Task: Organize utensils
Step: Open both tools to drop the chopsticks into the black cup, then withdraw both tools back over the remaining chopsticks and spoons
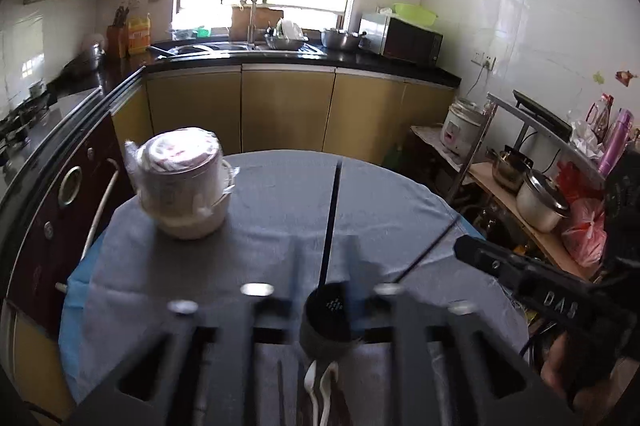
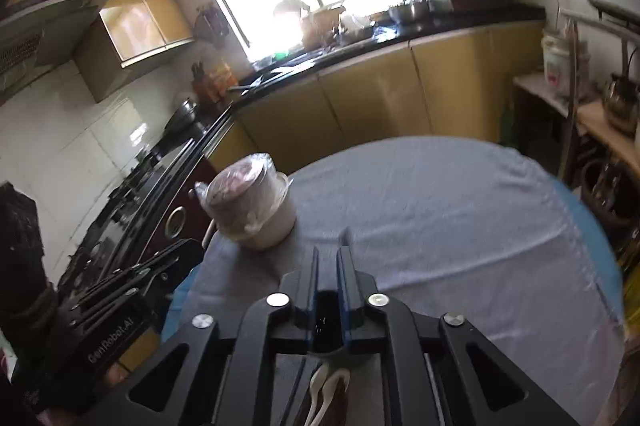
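Left gripper (image 1: 320, 306) near the lower middle of its view, fingers wide around a black slotted ladle (image 1: 329, 310), its long handle running up over the grey-clothed surface (image 1: 400, 193). Right gripper (image 2: 328, 306) low in its frame, fingers (image 2: 310, 282) narrow, pinched on something dark; what it is, impossible to tell. White spoons (image 2: 322, 392) lying at the bottom edge. Plastic-wrapped pot (image 1: 182, 181) standing at left of the surface.

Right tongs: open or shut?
Shut: in the right wrist view the right tongs show only a thin gap between the fingers.
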{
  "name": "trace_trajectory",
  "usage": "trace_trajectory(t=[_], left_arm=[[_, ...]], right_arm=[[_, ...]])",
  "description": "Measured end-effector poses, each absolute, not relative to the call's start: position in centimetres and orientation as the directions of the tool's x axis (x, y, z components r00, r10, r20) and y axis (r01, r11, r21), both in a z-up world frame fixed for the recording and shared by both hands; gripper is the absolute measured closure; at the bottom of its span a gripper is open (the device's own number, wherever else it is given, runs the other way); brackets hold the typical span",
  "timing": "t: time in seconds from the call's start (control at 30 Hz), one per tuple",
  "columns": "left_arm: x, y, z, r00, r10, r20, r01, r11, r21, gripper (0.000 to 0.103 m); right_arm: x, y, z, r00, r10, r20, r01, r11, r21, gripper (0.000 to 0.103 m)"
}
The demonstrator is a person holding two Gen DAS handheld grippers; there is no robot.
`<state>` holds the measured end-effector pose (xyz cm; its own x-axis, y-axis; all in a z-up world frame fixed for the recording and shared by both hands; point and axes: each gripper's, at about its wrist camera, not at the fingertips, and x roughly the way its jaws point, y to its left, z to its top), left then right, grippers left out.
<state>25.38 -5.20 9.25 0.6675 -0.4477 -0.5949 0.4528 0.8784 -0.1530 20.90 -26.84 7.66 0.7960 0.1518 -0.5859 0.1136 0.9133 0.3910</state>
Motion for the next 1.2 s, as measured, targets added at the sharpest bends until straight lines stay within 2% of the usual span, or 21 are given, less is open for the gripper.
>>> trace_trajectory(t=[0.03, 0.07, 0.13, 0.27, 0.3, 0.33, 0.4, 0.53, 0.63, 1.2], left_arm=[[24.4, -4.4, 9.3, 0.686, -0.439, -0.580, 0.444, 0.884, -0.144, 0.048], [23.2, -3.4, 9.2, 0.711, -0.424, -0.560, 0.431, 0.893, -0.129, 0.041], [20.9, -1.5, 8.4, 0.748, -0.382, -0.543, 0.398, 0.913, -0.095, 0.041], [16.7, 2.2, 4.1, 0.760, -0.267, -0.592, 0.295, 0.954, -0.051, 0.040], [15.6, 3.1, 2.6, 0.751, -0.235, -0.616, 0.267, 0.963, -0.042, 0.040], [14.8, 3.7, 1.4, 0.740, -0.211, -0.639, 0.244, 0.969, -0.037, 0.040], [13.1, 5.1, -1.3, 0.699, -0.193, -0.688, 0.211, 0.976, -0.060, 0.040], [10.3, 6.3, -4.6, 0.638, -0.179, -0.749, 0.177, 0.981, -0.084, 0.040], [8.0, 6.7, -5.2, 0.623, -0.176, -0.762, 0.172, 0.981, -0.087, 0.040], [-1.6, 6.5, -2.3, 0.687, -0.104, -0.720, 0.198, 0.979, 0.048, 0.038]], right_arm=[[20.0, -27.1, 7.4, 0.799, 0.155, -0.581, 0.114, 0.909, 0.400, 0.073], [19.1, -27.3, 7.2, 0.806, 0.160, -0.570, 0.109, 0.906, 0.409, 0.071], [16.6, -27.6, 6.5, 0.824, 0.161, -0.543, 0.100, 0.902, 0.419, 0.069], [11.3, -27.0, 3.5, 0.828, 0.190, -0.528, 0.078, 0.893, 0.444, 0.068], [9.9, -26.6, 2.1, 0.814, 0.201, -0.545, 0.075, 0.894, 0.442, 0.065], [9.1, -26.3, 1.1, 0.801, 0.205, -0.562, 0.075, 0.897, 0.435, 0.056], [7.3, -25.5, -1.3, 0.764, 0.204, -0.613, 0.092, 0.905, 0.416, 0.052], [4.9, -24.6, -5.4, 0.673, 0.242, -0.699, 0.116, 0.898, 0.423, 0.052], [3.2, -24.1, -6.4, 0.653, 0.259, -0.712, 0.118, 0.893, 0.434, 0.052], [-4.1, -19.7, -1.8, 0.714, 0.229, -0.662, -0.011, 0.949, 0.315, 0.052]])
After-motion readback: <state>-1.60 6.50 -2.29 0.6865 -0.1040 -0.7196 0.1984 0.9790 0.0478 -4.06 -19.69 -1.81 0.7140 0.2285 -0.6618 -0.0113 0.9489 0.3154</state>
